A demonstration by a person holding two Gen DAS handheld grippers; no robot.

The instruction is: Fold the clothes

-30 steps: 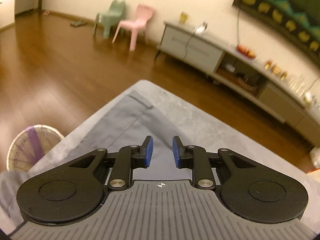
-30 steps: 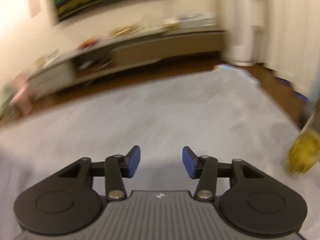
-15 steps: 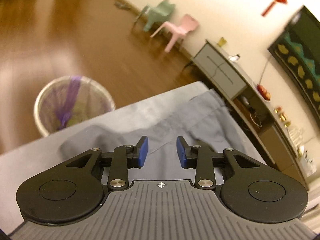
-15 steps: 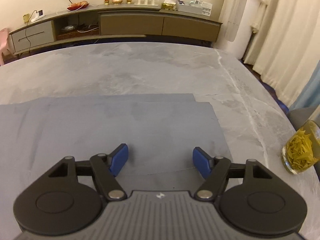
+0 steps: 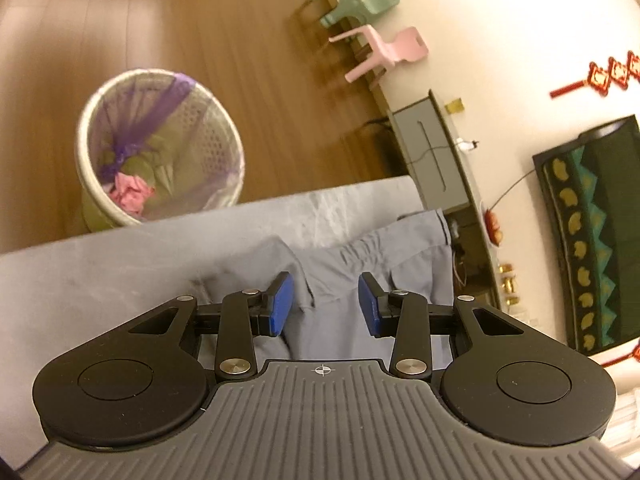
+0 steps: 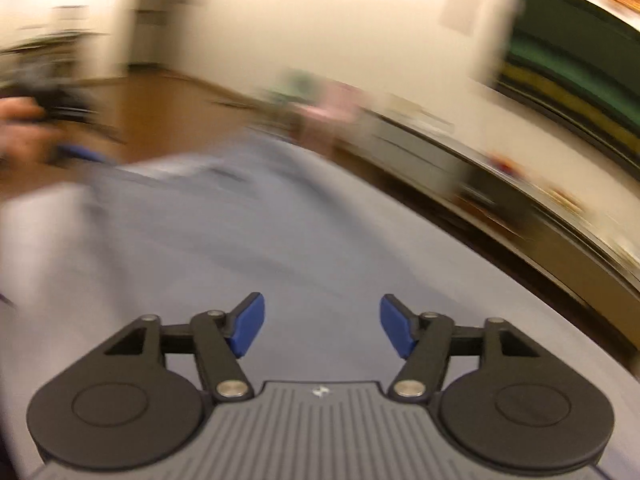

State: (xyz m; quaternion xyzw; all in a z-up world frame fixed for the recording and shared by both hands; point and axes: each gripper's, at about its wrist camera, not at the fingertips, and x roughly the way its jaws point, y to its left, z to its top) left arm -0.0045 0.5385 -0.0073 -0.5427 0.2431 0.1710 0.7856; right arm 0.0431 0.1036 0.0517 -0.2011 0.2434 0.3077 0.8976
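two tongs, left (image 5: 324, 303) and right (image 6: 322, 330), both wide over one grey garment (image 5: 352, 256).

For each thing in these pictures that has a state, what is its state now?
left gripper: open, holding nothing.
right gripper: open, holding nothing.
gray garment: wrinkled, on the table, partly bunched.
wastebasket: upright on the floor, lined, pink paper inside.
pink chair: standing by the wall.

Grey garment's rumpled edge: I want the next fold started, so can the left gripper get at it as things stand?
Probably yes. The left gripper is open, the grey garment lies right ahead between its fingers, and nothing blocks it.
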